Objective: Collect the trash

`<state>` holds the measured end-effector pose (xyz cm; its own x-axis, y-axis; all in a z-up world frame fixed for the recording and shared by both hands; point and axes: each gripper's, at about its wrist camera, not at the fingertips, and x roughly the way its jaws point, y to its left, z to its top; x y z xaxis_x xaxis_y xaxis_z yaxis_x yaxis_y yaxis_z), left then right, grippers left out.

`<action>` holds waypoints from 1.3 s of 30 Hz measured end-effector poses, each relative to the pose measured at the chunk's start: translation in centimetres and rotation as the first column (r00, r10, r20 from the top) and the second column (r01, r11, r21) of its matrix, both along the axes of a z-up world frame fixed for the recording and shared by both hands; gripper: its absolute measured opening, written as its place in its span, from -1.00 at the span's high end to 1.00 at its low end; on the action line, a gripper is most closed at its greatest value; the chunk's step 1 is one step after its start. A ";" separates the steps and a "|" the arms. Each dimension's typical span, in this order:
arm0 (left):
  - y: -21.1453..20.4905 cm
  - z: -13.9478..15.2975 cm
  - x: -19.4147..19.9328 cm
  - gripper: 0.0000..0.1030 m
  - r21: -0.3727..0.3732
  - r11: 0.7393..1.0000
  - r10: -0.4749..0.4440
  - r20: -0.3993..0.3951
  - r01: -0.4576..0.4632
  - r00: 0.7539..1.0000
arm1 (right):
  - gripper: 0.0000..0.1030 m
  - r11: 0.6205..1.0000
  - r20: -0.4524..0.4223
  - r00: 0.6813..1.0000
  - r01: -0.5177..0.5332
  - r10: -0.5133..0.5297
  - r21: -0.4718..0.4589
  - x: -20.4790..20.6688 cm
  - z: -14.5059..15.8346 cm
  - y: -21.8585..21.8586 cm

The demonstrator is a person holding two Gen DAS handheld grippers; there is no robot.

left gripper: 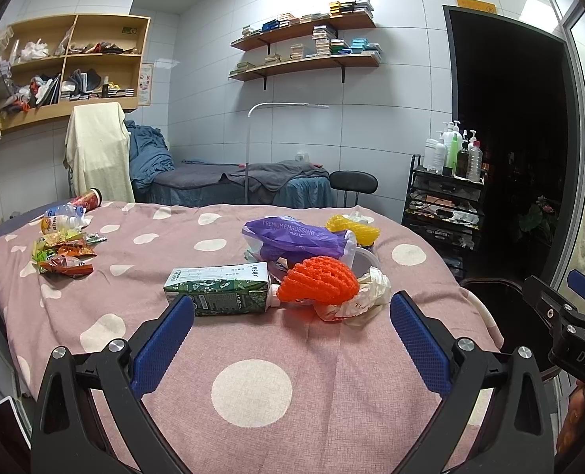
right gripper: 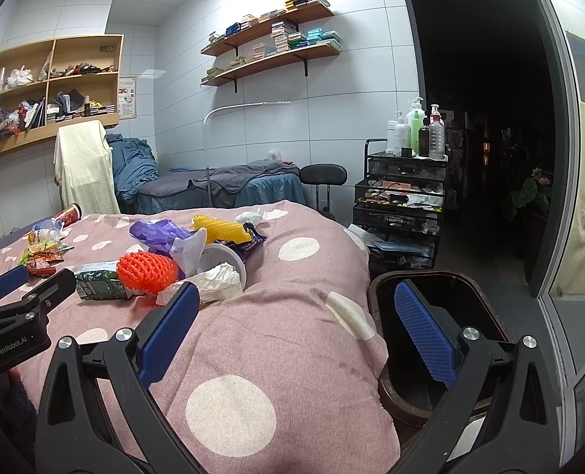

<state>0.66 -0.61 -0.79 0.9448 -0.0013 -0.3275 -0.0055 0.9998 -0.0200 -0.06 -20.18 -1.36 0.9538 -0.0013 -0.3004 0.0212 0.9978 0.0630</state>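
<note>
A: left gripper spread wide, nothing between the blue pads, hovering low over the pink dotted cover. Right gripper also spread, empty, straddling the bed's right edge with one pad over the brown bin

B: progress?

A: looks like barely started or none. I can only see the near part of the bin's inside and it's dark, so can't tell what's in it. All the trash I can see is on the bed

B: list it, nearest first

A: green carton lying on its side just ahead of the left pads, orange foam net touching its right end, crumpled white paper beside that. Behind: a white cup on its side, purple tissue bag, yellow foam net. Far left corner: snack wrappers, a plastic bottle, a red tube can

B: room to move?

A: open cover between left gripper and carton, straight approach. Near pile is packed tight, things touching, so a grab may drag neighbours. Bin sits just beside the bed's right edge, below it, short carry from the near pile. Wrapper group is well apart, long reach across. Black trolley and the dark doorway lie beyond the bin, not in the path
</note>
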 end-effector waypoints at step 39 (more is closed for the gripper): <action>6.2 -2.2 6.3 -0.90 0.079 0.993 -0.064 -0.247 0.086 0.967 | -0.90 0.926 -0.266 0.887 -0.366 0.377 0.091 9.0 -1.4 6.7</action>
<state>6.93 5.59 -3.04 0.8347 -0.0296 -0.5498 0.0757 0.9952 0.0614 8.92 -13.50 -2.73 0.7626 0.3533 -0.5418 -0.3291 0.9330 0.1452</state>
